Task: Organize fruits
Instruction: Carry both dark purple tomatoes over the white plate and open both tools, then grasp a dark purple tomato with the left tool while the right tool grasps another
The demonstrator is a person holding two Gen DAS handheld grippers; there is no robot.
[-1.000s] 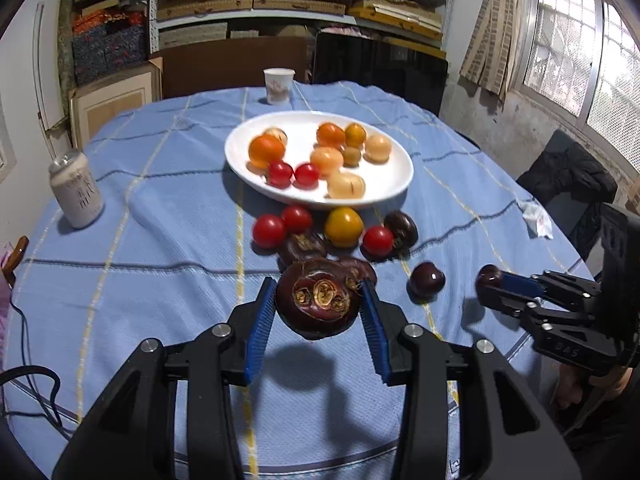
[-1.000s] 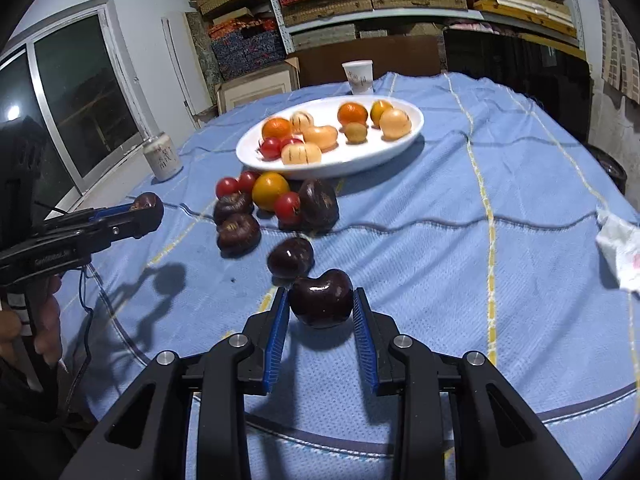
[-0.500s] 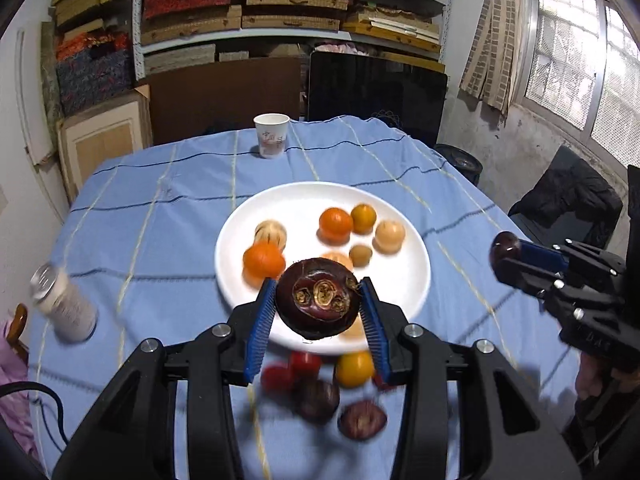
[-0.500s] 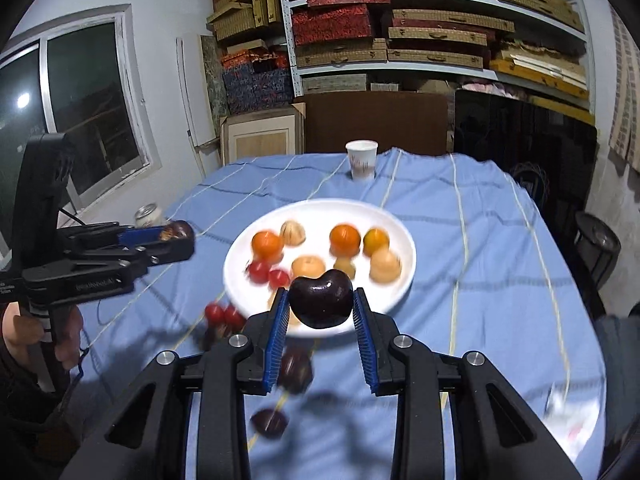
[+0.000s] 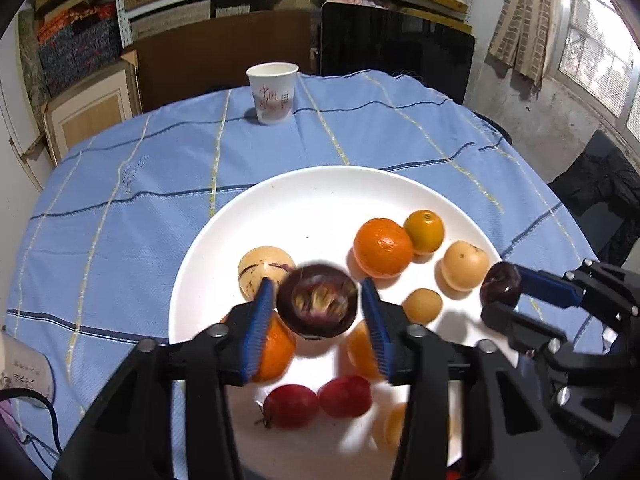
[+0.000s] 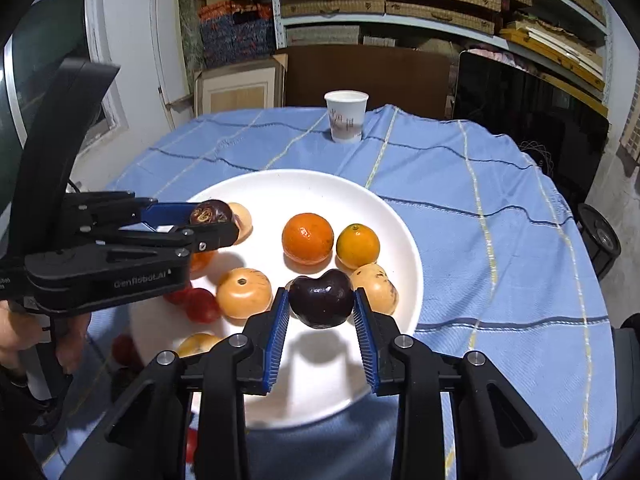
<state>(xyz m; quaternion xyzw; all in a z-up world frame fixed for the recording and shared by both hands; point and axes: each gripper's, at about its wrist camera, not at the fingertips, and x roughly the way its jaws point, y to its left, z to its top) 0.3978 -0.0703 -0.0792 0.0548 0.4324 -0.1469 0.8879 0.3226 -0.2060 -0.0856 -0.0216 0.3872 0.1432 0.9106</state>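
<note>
Across the round table lies a blue tablecloth (image 5: 120, 216) crossed with pale and dark stripes, and near its middle we see a large white plate (image 5: 320, 196) that carries most of the fruit. Both of our tools hang over that plate. Our left gripper (image 5: 318, 304) has its blue-padded jaws set apart around a dark purple mangosteen (image 5: 317, 300); the fruit is blurred in the left wrist view, and there is a thin gap on its right side, so we cannot tell whether the jaws grip it. From the right wrist view the same mangosteen (image 6: 211, 213) sits at the tip of that tool above the plate's left part. Our right gripper (image 6: 321, 304) is closed on a dark plum (image 6: 321, 298), heart-shaped from this side, held above the near right part of the plate with its shadow on the white surface below. On the plate behind it rest an orange mandarin (image 6: 307, 239) and, touching it on the right, a smaller yellow-orange citrus (image 6: 357, 246). Two pale tan fruits lie closer to us, one (image 6: 243, 293) left of the plum and one (image 6: 376, 288) just right of it. Two red cherry tomatoes (image 5: 316, 400) lie side by side at the plate's near edge in the left wrist view. A white paper cup (image 6: 346, 116) stands upright on the cloth at the far side of the table, well apart from the plate.
</note>
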